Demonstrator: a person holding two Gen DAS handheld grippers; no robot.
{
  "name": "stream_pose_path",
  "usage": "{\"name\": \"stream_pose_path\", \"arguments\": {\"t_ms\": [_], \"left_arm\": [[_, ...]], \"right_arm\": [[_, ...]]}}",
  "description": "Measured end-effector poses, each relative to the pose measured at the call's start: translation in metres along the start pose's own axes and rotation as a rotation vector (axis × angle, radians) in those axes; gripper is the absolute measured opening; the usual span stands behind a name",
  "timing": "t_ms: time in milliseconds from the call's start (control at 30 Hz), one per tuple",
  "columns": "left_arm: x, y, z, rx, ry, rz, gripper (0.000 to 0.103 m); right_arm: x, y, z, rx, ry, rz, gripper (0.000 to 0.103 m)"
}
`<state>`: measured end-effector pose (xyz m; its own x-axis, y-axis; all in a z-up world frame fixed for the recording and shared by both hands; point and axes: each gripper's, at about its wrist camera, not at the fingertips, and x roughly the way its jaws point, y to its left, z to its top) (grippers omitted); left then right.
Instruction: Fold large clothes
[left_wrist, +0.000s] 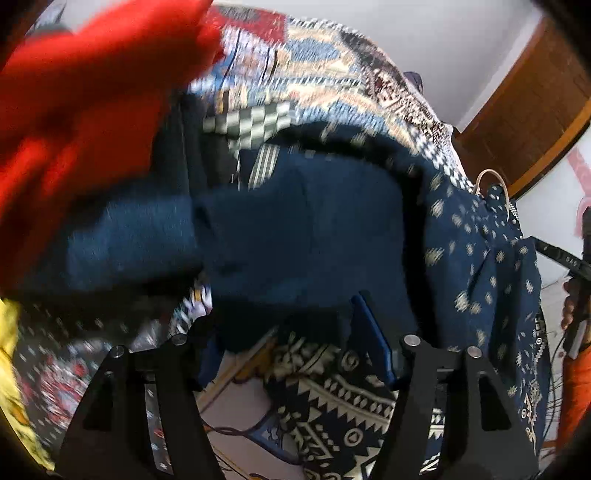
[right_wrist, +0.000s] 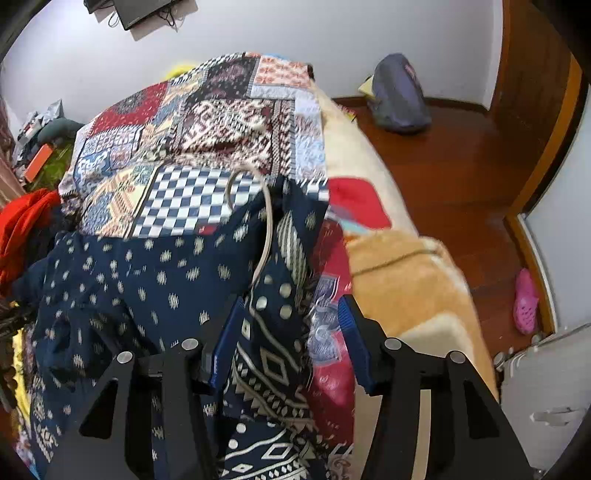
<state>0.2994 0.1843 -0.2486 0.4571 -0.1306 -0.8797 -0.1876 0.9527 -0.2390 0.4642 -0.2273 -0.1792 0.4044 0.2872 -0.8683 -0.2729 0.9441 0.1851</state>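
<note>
hanging over the navy patterned cotton garment (right_wrist: 147, 266), the right gripper (right_wrist: 291, 332) was nearer its hem, both jaws apart; the left gripper (left_wrist: 291, 332) likewise gaped, gripping nothing.

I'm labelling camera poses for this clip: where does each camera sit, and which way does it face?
Left wrist: on the left gripper, tilted down at the bed; plain navy cloth and a red garment fill it; its open black fingers show, plus the person's hand at the right edge.
Right wrist: on the right gripper, tilted down over the bed's edge towards the wooden floor; its open fingers straddle the patterned navy garment.
Shared: the patterned navy garment, its cream cord, the patchwork bedcover.
</note>
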Motion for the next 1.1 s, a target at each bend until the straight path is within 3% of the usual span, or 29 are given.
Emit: {"name": "stream_pose_path", "arguments": {"t_ms": [233, 267, 333, 400, 467, 567, 700, 767, 900, 1100], "left_arm": [[0.017, -0.002, 0.018, -0.074, -0.019, -0.119, 0.064], [0.019, -0.005, 0.021, -0.072, -0.026, -0.125, 0.06], [0.024, -0.013, 0.029, -0.058, -0.04, -0.089, 0.034], [0.026, -0.022, 0.037, -0.012, -0.06, -0.054, 0.018], [0.025, -0.027, 0.047, 0.008, -0.06, -0.041, 0.016], [0.019, -0.034, 0.074, 0.048, -0.106, 0.013, 0.011], [0.019, -0.045, 0.108, 0.084, -0.132, 0.04, 0.011], [0.029, -0.059, 0.116, 0.16, -0.126, 0.104, 0.014], [0.039, -0.072, 0.109, 0.231, -0.113, 0.212, 0.019], [0.019, -0.072, 0.085, 0.255, -0.12, 0.235, 0.027]], "right_arm": [[0.028, -0.007, 0.002, 0.054, 0.039, 0.065, 0.049], [0.032, -0.007, 0.004, 0.06, 0.044, 0.074, 0.049], [0.042, -0.002, 0.008, 0.06, 0.062, 0.096, 0.049], [0.052, 0.008, 0.009, 0.024, 0.067, 0.084, 0.035], [0.054, 0.017, 0.009, -0.034, 0.062, 0.028, 0.019], [0.04, 0.013, 0.017, -0.025, 0.011, 0.033, 0.014], [0.02, 0.006, 0.034, 0.005, -0.081, 0.01, 0.014], [0.022, 0.006, 0.04, 0.011, -0.08, -0.024, 0.014], [0.038, 0.009, 0.041, -0.012, -0.025, -0.111, 0.015], [0.006, 0.017, 0.031, -0.078, -0.064, -0.197, 0.017]]}}
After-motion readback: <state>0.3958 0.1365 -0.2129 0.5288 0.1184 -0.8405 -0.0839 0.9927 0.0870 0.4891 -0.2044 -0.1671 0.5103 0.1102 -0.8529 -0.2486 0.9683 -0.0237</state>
